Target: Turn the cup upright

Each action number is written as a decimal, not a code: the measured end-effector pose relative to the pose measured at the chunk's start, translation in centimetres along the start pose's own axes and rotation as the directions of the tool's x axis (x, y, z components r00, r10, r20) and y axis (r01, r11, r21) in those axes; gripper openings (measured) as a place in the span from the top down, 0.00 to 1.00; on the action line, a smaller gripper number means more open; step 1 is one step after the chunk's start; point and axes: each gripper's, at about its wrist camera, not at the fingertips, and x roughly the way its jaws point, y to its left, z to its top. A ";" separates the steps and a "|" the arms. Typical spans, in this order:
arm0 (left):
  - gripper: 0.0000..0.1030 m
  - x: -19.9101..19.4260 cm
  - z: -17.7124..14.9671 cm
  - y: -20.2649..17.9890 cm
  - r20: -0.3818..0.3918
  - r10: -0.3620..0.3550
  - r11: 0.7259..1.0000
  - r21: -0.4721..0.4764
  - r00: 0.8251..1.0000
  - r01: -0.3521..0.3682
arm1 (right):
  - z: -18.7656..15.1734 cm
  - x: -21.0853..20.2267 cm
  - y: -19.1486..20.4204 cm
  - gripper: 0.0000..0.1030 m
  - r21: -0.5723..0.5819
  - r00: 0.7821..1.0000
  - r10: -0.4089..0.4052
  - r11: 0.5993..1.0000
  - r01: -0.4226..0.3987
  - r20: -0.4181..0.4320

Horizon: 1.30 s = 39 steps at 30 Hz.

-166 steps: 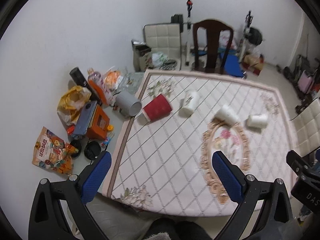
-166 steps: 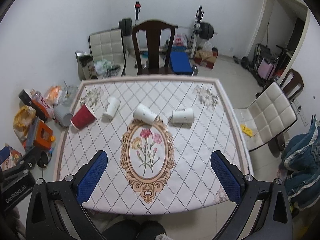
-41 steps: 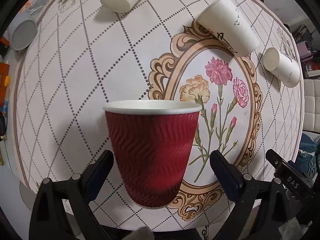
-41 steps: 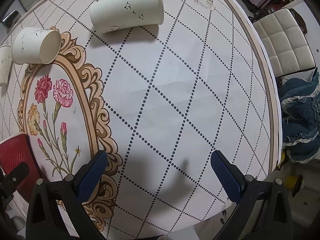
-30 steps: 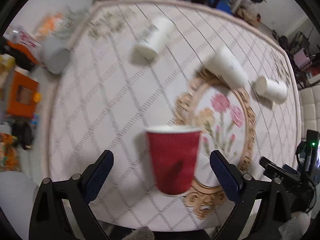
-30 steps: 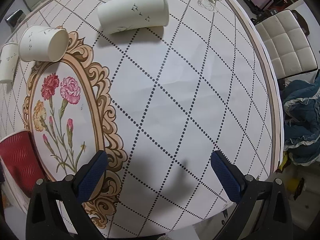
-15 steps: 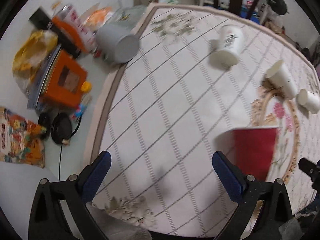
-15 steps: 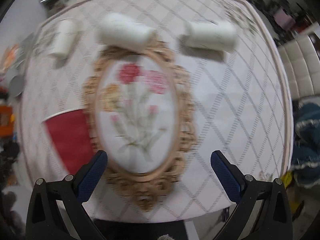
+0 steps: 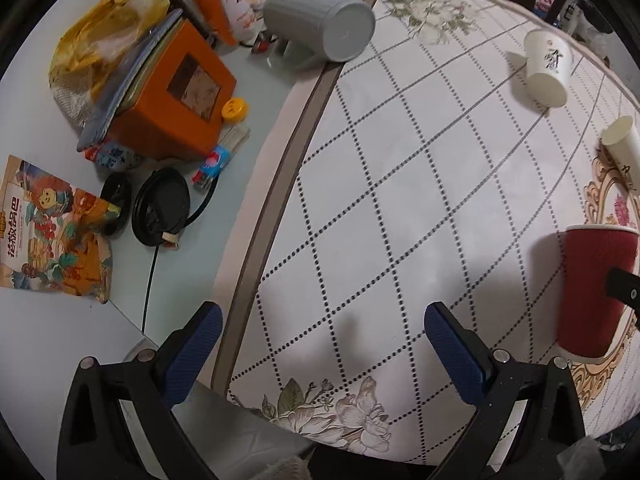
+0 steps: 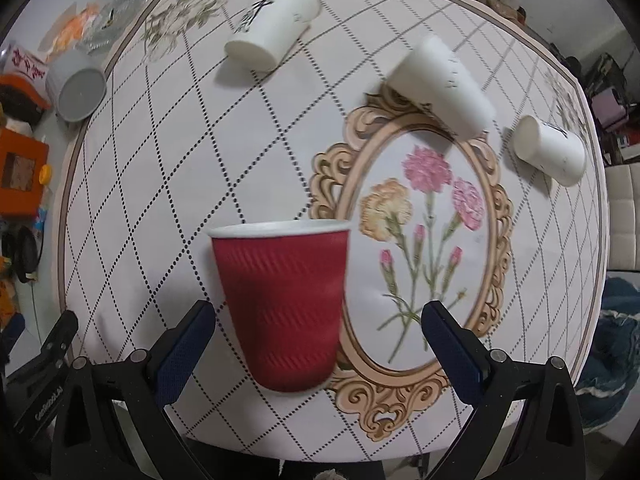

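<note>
A red ribbed paper cup [image 10: 282, 304] stands upright on the table near its front edge, beside the flower oval. In the right wrist view it sits between the open fingers of my right gripper [image 10: 318, 340], with gaps on both sides. In the left wrist view the same red cup [image 9: 592, 292] is at the far right. My left gripper [image 9: 322, 344] is open and empty over the table's left front part. Three white paper cups lie on their sides: one at the back [image 10: 272, 26], one at the oval's top [image 10: 440, 86], one at the right [image 10: 550, 150].
A grey cup [image 9: 320, 26] lies on its side at the table's left back edge. On the grey surface left of the table are an orange box [image 9: 176, 96], a yellow bag [image 9: 104, 20], a snack packet [image 9: 48, 232] and black lids with a cable [image 9: 160, 212].
The left gripper has swung left, away from the upright red cup, which it let go of earlier. The right gripper has moved left so the red cup now sits between its open fingers.
</note>
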 end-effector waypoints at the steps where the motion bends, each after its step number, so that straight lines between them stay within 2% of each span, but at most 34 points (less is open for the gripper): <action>1: 0.00 0.1 0.0 0.0 -0.003 0.005 1.000 0.002 1.000 -0.005 | 0.1 0.2 0.2 0.00 -0.001 1.000 0.006 1.000 -0.006 -0.007; 2: 0.00 0.3 -0.1 0.0 -0.006 0.005 1.000 0.005 1.000 -0.005 | 0.2 0.5 0.4 0.03 -0.003 1.000 0.009 1.000 -0.009 -0.016; 6: 0.00 0.3 -0.1 -0.5 -0.011 -0.003 1.000 0.022 1.000 0.004 | 0.5 1.5 0.9 0.26 -0.009 0.999 0.007 1.000 -0.008 -0.051; 8: 0.00 0.4 0.0 -0.9 -0.015 -0.010 0.999 0.034 1.000 0.010 | 0.5 1.8 0.9 0.31 0.003 0.998 0.021 1.000 -0.020 -0.063; 12: 0.00 0.2 0.2 -1.8 -0.019 -0.023 0.998 0.055 1.000 0.024 | 0.3 1.7 0.4 0.32 0.041 0.998 0.034 0.999 -0.033 -0.047; 17: 0.00 -0.1 0.8 -2.8 -0.038 -0.044 0.996 0.076 0.998 0.047 | 0.1 1.2 -1.6 0.32 0.119 0.996 0.088 0.989 -0.085 -0.018; 23: 0.00 0.0 2.0 -4.5 -0.092 -0.111 0.990 0.081 0.990 0.119 | -0.2 -1.0 -4.8 0.32 0.205 0.984 0.131 0.966 -0.155 0.124; 29: 0.00 0.1 3.5 -6.8 -0.075 -0.107 0.983 0.141 0.991 0.117 | 0.3 -2.7 -6.8 0.32 0.256 0.941 0.094 0.949 -0.183 0.326; 34: 0.00 0.9 4.6 -8.2 -0.060 -0.090 0.980 0.170 0.994 0.099 | 1.1 -2.7 -6.8 0.32 0.285 0.878 0.013 0.943 -0.170 0.479; 37: 0.00 1.5 4.9 -8.9 -0.056 -0.083 0.977 0.191 0.995 0.092 | 1.1 -1.9 -6.7 0.32 0.300 0.839 -0.051 0.944 -0.136 0.542; 39: 0.00 1.8 4.7 -9.5 -0.056 -0.081 0.973 0.212 0.995 0.091 | 0.7 -1.2 -6.5 0.32 0.303 0.825 -0.080 0.946 -0.114 0.560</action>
